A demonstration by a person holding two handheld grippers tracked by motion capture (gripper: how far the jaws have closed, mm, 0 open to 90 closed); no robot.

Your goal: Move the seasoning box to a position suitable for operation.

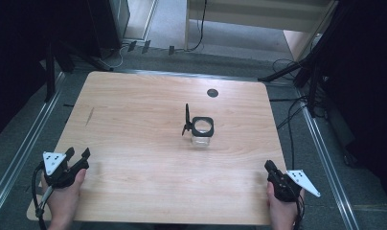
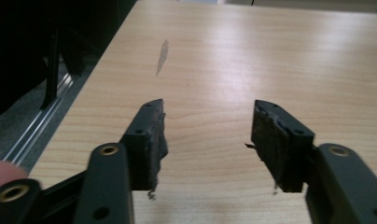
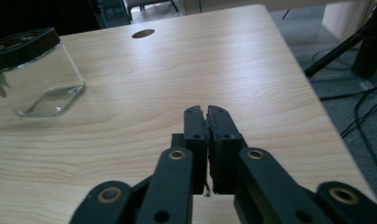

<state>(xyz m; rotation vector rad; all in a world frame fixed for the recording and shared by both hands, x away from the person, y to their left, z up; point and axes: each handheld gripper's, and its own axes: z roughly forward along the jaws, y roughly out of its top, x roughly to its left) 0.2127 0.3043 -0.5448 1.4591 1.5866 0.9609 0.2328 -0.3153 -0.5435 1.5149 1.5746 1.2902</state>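
Your left hand-held gripper [image 1: 79, 155] gapes wide over bare desk [image 1: 134, 124], holding nothing. Your right hand-held gripper [image 1: 268, 166] is pressed closed (empty too), the glass jar [image 3: 35, 74] sitting ahead to its left.

The pale wooden table [image 1: 134, 124] looks smooth with a soft sheen. The square clear glass jar [image 3: 39, 79] is glossy, its black collar perhaps plastic. The black gripper pads [image 2: 155, 140] look matt and frayed.
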